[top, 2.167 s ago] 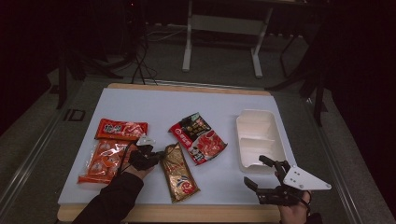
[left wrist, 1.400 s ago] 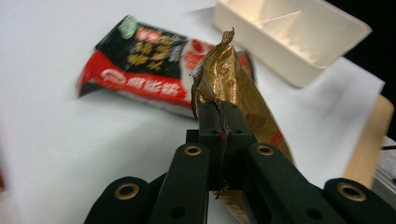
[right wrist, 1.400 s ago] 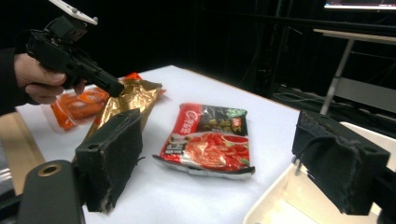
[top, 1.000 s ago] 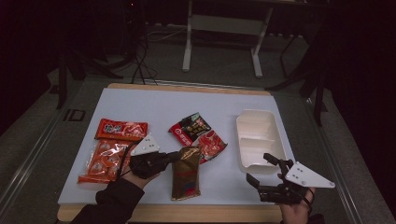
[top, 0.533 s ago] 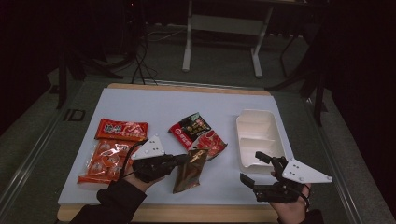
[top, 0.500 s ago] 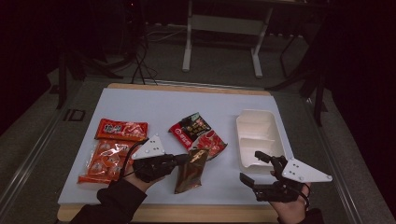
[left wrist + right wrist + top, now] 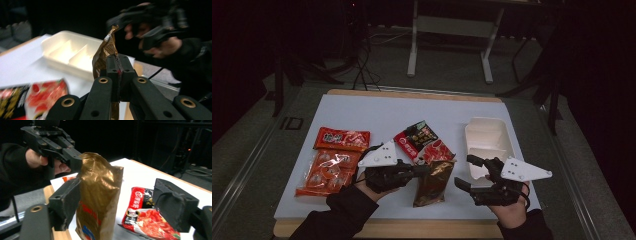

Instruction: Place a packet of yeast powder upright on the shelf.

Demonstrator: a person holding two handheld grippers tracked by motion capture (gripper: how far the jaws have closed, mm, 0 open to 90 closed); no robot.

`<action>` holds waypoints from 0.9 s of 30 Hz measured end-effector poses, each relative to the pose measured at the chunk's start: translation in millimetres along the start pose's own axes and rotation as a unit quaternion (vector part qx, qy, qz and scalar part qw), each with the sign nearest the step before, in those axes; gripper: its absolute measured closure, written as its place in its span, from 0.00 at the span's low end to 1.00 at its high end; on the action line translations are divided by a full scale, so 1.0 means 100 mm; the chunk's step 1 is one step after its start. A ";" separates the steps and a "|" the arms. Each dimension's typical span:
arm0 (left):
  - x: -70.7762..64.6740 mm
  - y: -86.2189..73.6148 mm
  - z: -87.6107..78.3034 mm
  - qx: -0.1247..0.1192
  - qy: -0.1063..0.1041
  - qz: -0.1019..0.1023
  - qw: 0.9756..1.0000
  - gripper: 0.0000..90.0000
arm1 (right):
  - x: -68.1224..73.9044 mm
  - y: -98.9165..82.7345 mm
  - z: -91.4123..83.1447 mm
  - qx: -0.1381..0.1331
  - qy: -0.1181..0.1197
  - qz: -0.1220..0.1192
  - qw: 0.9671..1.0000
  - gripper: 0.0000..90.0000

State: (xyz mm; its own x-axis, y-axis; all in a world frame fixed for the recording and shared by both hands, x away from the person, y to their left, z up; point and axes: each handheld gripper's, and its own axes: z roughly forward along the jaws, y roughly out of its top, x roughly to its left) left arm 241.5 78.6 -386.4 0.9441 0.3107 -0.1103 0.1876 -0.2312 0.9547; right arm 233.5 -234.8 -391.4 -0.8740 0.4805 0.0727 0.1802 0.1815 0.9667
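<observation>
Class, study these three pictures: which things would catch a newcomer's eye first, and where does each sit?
First comes the crinkled gold foil snack packet, lifted off the middle of the white table, its top edge pinched in the shut left gripper. Next, the right gripper, its jaws just closing with nothing pressed between them, hangs beside the packet. Behind it on the table's right lies a white compartmented plastic tray.
</observation>
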 end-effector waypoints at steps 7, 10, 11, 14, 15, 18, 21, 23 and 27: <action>-0.02 0.08 0.12 -0.021 -0.015 -0.001 1.000 1.00 | -0.02 0.05 0.03 0.009 0.029 -0.001 1.000 0.45; -0.03 0.11 0.18 -0.029 -0.004 -0.002 1.000 1.00 | -0.04 0.05 0.03 0.008 0.044 0.001 0.999 0.56; -0.03 0.12 0.19 -0.031 -0.005 -0.003 1.000 1.00 | -0.05 0.05 0.02 0.009 0.040 -0.005 0.999 0.60; -0.02 0.14 0.23 -0.032 -0.002 -0.002 0.999 1.00 | -0.09 0.07 0.00 0.013 0.036 -0.004 0.999 0.71; -0.02 0.14 0.24 -0.033 -0.003 -0.006 0.999 1.00 | -0.11 0.07 0.00 0.013 0.035 -0.003 0.999 0.73; -0.03 0.15 0.26 -0.027 -0.002 -0.004 1.000 1.00 | -0.13 0.09 0.00 0.024 0.036 -0.002 0.999 0.89; 0.00 0.15 0.25 -0.022 0.007 -0.011 1.000 1.00 | -0.19 0.10 0.02 0.034 0.061 0.014 0.997 0.97; 0.01 0.14 0.25 -0.020 0.006 -0.014 1.000 1.00 | -0.21 0.10 0.03 0.041 0.072 0.025 0.996 0.99; 0.04 0.11 0.22 -0.028 0.010 -0.016 0.999 0.96 | -0.20 0.12 0.07 0.049 0.070 0.029 0.996 0.99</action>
State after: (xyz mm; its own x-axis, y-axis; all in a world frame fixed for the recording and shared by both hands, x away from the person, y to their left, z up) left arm 253.1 57.0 -382.2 0.9323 0.3352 -0.1356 0.2011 -0.1690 0.9649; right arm 256.6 -236.6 -383.1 -0.9139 0.3692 0.1685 0.2701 0.2436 0.9315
